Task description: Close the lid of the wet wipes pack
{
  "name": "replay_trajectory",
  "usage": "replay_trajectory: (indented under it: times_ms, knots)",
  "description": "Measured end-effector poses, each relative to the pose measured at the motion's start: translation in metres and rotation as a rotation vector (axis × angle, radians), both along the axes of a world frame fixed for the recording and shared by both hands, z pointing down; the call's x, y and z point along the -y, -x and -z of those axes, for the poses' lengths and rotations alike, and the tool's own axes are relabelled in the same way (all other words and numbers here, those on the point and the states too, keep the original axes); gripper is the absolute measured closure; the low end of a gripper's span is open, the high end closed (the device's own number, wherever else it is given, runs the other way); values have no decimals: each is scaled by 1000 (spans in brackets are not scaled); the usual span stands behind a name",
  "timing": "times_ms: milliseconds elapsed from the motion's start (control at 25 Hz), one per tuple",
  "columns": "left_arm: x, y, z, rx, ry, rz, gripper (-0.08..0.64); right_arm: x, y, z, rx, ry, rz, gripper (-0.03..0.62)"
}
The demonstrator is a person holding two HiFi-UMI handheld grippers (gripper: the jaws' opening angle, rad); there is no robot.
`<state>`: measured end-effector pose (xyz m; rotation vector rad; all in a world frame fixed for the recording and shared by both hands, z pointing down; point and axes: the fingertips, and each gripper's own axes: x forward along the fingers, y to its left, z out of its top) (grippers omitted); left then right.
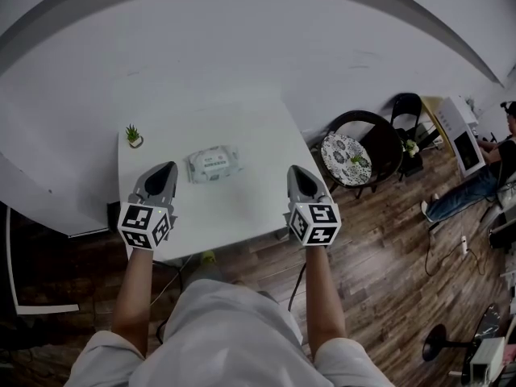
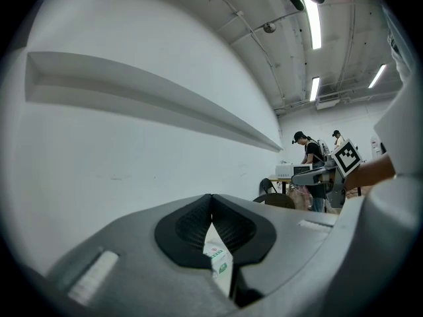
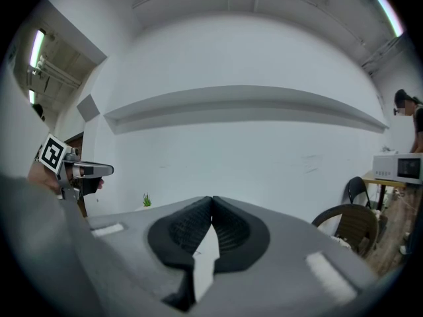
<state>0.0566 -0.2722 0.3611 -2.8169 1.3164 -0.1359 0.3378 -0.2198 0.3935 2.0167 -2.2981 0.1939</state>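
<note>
The wet wipes pack (image 1: 214, 164), pale green with a white label, lies flat on the white table (image 1: 242, 208) between my two grippers. Whether its lid is up or down is too small to tell. My left gripper (image 1: 168, 168) hovers just left of the pack, shut and empty. My right gripper (image 1: 295, 171) hangs over the table's right part, apart from the pack, also shut with nothing in it. In the left gripper view the pads (image 2: 231, 226) meet at their tips and the pack (image 2: 220, 264) shows through the gap below them. In the right gripper view the closed pads (image 3: 228, 228) frame only bare table.
A small potted plant (image 1: 134, 136) stands at the table's far left corner, also visible as the plant (image 3: 147, 200). To the right of the table stand a dark round chair (image 1: 379, 147) and a patterned cushion (image 1: 346, 159). A seated person (image 1: 484, 180) is at the far right, on the wooden floor.
</note>
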Motion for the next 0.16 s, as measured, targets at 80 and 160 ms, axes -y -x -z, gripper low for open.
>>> replay_trajectory:
  times_ms: [80, 160]
  knots:
    - [0, -1, 0, -2, -2, -2, 554, -1, 0, 1, -4, -5, -1, 589]
    - [0, -2, 0, -4, -4, -5, 554, -1, 0, 2, -7, -10, -2, 589]
